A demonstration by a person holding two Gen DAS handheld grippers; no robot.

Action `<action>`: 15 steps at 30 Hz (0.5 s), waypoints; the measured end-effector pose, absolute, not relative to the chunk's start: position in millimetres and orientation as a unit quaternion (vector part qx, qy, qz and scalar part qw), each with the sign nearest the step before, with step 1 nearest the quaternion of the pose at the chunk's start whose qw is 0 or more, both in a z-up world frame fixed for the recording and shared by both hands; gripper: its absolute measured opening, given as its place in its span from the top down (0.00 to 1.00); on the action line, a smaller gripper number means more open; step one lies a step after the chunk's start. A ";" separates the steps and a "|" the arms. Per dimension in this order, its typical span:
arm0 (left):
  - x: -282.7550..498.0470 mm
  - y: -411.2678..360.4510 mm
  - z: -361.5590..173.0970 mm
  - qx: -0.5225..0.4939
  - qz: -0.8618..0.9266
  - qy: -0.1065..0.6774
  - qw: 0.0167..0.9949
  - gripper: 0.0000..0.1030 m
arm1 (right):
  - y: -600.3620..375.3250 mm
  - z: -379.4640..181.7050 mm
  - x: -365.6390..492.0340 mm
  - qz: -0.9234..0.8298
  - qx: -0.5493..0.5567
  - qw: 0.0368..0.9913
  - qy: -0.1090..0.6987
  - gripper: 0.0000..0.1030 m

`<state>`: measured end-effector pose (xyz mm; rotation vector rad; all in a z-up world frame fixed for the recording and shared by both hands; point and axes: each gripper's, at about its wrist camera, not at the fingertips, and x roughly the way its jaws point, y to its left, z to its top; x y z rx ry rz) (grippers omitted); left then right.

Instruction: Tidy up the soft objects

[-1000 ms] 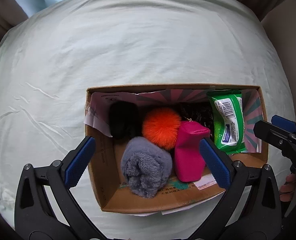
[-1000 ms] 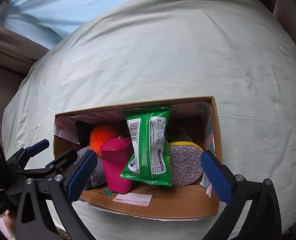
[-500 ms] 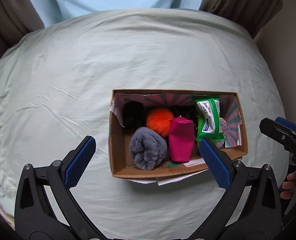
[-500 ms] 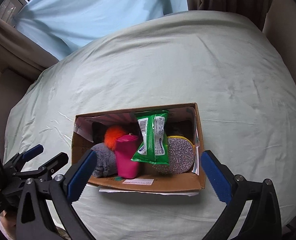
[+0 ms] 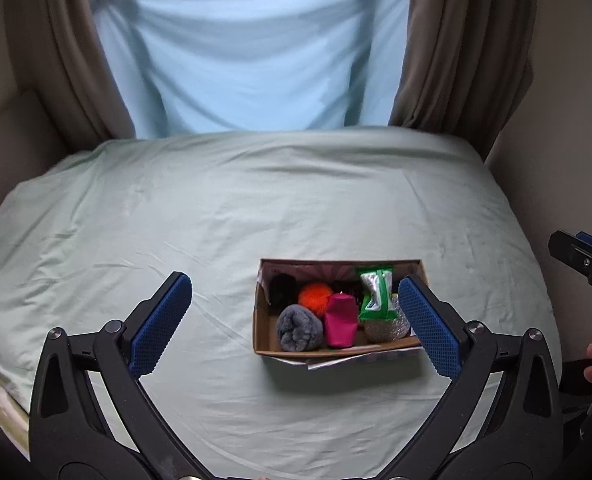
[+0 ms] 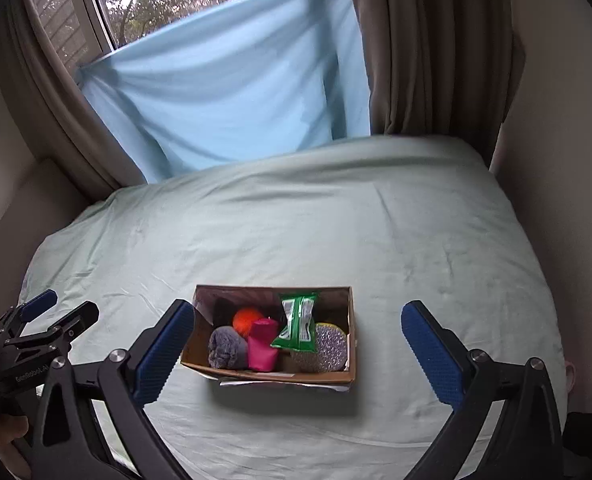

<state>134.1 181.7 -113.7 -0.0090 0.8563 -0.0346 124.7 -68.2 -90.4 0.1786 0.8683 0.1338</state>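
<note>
A cardboard box [image 5: 267, 346] [image 6: 263, 372] sits on the pale green bed. In it lie a grey fluffy roll [image 5: 299, 327] [image 6: 227, 348], an orange pompom [image 5: 315, 296] [image 6: 247, 318], a pink pouch [image 5: 340, 324] [image 6: 263, 344], a green wipes packet [image 5: 376, 294] [image 6: 298, 324], a glittery silver pad [image 5: 388, 326] [image 6: 330, 346] and a black fluffy item [image 5: 283, 286]. My left gripper [image 5: 296, 326] is open and empty, held back above the box. My right gripper [image 6: 298, 350] is open and empty too, also well back from the box.
The bed sheet [image 5: 255, 208] spreads wide around the box. A light blue cloth [image 5: 247, 52] hangs over the window behind, between brown curtains [image 5: 456, 48]. Walls close in on both sides. The other gripper shows at the edge of each view [image 5: 584, 260] [image 6: 43, 328].
Both grippers have pulled up and back from the box, which now looks small. The window, curtains and blue cloth have come into view. Both stay open and empty.
</note>
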 end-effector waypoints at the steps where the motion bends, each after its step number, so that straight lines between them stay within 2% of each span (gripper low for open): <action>1: 126.1 177.5 -100.7 -0.005 -0.013 0.403 0.915 0.00 | -73.1 -78.2 117.4 0.062 0.085 0.908 0.406 0.00; 7: 82.5 152.3 -41.7 -0.002 0.009 0.336 0.942 0.00 | -96.4 -24.5 80.0 0.039 0.055 0.937 0.344 0.00; 15: 41.3 115.2 -1.2 -0.009 0.012 0.272 0.962 0.00 | -116.0 4.4 44.3 0.034 0.035 0.953 0.300 0.00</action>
